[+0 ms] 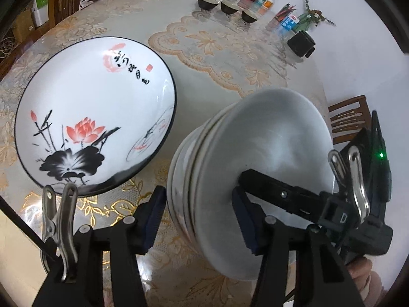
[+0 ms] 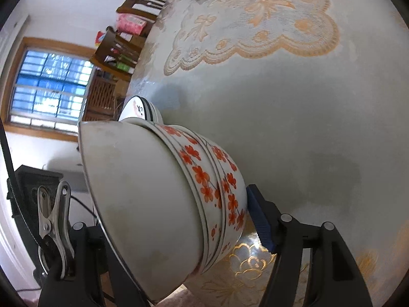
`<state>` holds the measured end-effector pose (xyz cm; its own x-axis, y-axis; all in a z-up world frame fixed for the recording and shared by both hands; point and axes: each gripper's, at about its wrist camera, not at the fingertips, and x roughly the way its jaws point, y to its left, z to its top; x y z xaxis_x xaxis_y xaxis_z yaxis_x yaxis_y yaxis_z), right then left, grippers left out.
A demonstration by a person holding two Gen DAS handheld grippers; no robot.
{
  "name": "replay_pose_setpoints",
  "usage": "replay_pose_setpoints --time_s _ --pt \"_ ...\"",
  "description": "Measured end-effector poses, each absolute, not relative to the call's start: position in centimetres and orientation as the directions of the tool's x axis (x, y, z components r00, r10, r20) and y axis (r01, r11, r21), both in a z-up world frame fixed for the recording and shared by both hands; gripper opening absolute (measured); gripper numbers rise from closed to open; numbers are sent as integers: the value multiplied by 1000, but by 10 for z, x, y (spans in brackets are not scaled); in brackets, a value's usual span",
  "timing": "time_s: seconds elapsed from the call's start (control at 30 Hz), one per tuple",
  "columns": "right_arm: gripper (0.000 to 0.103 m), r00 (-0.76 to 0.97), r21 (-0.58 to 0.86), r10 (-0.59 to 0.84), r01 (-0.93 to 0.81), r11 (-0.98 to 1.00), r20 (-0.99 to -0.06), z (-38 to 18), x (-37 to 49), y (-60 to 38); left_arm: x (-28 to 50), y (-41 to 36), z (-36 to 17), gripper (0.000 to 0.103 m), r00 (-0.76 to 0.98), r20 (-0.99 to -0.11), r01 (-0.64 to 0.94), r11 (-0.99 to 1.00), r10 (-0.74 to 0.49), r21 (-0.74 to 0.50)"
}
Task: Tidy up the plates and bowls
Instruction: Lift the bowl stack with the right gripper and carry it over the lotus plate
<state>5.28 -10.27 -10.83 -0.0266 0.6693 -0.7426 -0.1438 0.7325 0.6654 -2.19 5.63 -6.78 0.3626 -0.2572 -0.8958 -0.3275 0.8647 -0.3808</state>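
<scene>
Lower centre of both views, we see a stack of nested bowls (image 1: 230, 192), tilted; the right tool (image 2: 179, 230) clamps it; the left tool (image 1: 202, 220) straddles it, seemingly open. We should set it down level beside the lotus plate (image 1: 94, 130) on the desk (image 1: 230, 58).
</scene>
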Motion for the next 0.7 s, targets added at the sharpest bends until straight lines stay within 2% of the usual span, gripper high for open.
replay_pose_setpoints --time_s 0.27,0.7 --pt "68 -16 661 662 -49 748 -750 -104 43 -103 -25 59 -59 53 335 -910 -319 879 -245 -354" --pt "68 45 672 678 -99 734 -734 -68 36 -97 -27 71 -26 53 398 -888 -281 891 -229 -356"
